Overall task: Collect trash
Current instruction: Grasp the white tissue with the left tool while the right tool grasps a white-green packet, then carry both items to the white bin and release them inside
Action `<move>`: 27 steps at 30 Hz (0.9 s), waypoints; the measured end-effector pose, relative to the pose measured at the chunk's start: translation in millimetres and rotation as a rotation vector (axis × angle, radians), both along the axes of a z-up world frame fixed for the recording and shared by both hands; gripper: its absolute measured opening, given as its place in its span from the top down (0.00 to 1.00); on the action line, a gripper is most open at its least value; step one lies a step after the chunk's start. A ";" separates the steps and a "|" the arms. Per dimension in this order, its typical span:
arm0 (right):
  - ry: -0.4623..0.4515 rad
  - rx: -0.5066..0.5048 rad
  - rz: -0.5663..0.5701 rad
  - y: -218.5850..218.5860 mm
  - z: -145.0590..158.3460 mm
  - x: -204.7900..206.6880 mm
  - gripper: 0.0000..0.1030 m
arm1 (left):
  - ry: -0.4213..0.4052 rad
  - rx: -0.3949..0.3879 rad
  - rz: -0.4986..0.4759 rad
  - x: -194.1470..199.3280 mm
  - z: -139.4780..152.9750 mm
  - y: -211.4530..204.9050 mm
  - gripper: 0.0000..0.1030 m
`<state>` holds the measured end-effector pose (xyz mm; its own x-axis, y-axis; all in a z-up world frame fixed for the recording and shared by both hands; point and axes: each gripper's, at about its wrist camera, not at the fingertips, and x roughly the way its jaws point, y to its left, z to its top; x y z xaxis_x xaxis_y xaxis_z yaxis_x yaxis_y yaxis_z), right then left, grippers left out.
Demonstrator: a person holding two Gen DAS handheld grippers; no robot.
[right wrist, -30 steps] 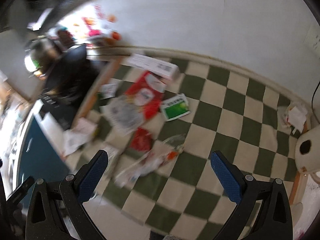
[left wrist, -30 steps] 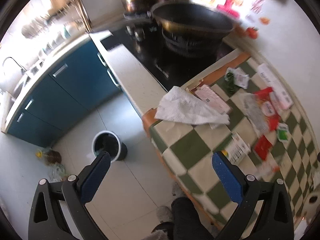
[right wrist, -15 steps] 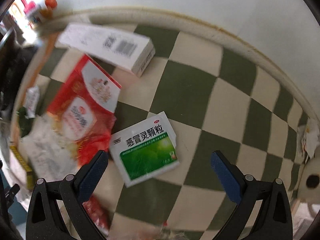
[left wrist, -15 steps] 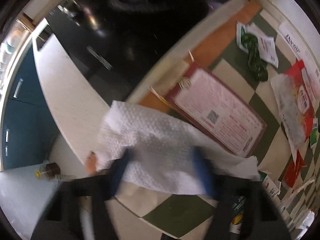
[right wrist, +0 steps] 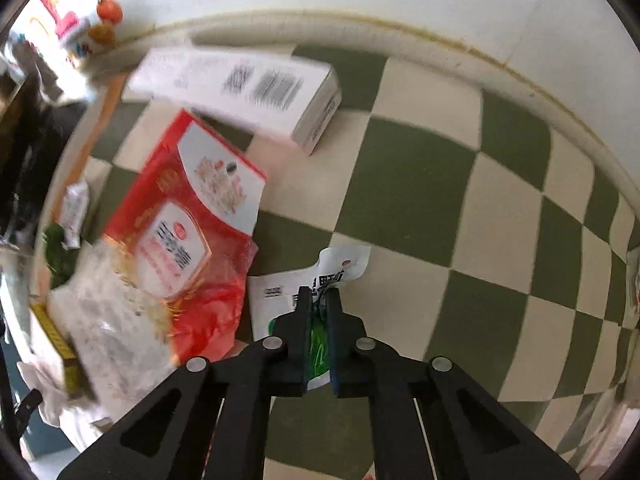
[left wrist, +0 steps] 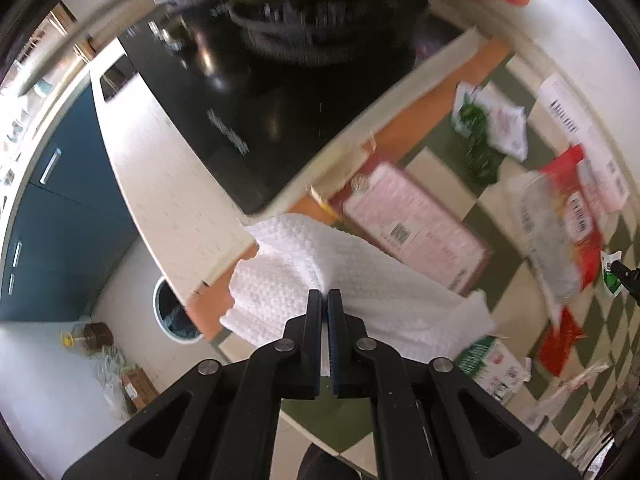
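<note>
Both claws are biting down at once here. The left gripper (left wrist: pixel 324 294) is pinching a fold of the white paper towel (left wrist: pixel 352 288), its two fingers squeezed almost flat together with only the bunched sheet between them, and the towel is spreading out over the corner of the checkered cloth (left wrist: pixel 436 168) near the counter edge. Just beyond the towel a pink printed leaflet (left wrist: pixel 416 220) is lying flat, touching the towel's far side, and past that a green and white wrapper (left wrist: pixel 486 132) is sitting near the black stovetop (left wrist: pixel 256 112). Down on the floor a round bin (left wrist: pixel 172 312) is peeking out from under the counter. Over on the other side, the right gripper (right wrist: pixel 319 294) is clamping narrow on the green and white packet (right wrist: pixel 320 276), the packet creasing up between the pads while its lower part is lying on the checkered cloth (right wrist: pixel 408 184). Right beside it, on the left, the big red bag (right wrist: pixel 188 240) is lying crumpled, touching or nearly touching the packet; the blur is making that edge hard to call. Farther back a long white box (right wrist: pixel 240 92) with barcodes is resting near the wall, well apart from the packet.
</note>
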<state>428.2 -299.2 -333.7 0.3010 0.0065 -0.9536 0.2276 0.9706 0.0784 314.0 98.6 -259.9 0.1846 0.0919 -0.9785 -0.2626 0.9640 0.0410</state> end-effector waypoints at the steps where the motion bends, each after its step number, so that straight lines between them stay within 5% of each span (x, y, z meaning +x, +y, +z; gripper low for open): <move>1: -0.027 0.020 -0.005 -0.7 13.2 -4.2 0.95 | -0.018 0.002 0.000 0.8 4.6 -0.9 1.00; 9: -0.196 0.093 0.129 53.0 124.3 -44.4 0.95 | -0.184 0.003 0.050 -9.2 72.3 41.8 1.00; 14: -0.225 0.179 0.318 167.4 147.9 -77.2 0.95 | -0.216 0.005 0.156 -50.2 79.1 104.7 1.00; 21: -0.142 0.248 0.571 374.8 105.9 -128.3 0.95 | -0.135 0.014 0.332 -124.6 34.8 259.5 1.00; 27: -0.014 0.237 0.712 550.2 0.7 -177.0 0.95 | -0.014 -0.008 0.476 -183.1 -76.8 400.5 1.00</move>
<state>251.2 251.0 -333.0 0.1594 0.4085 -0.8987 -0.4515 0.8398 0.3015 130.9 499.2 -336.7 0.1372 0.1620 -0.9772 -0.6754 0.7369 0.0274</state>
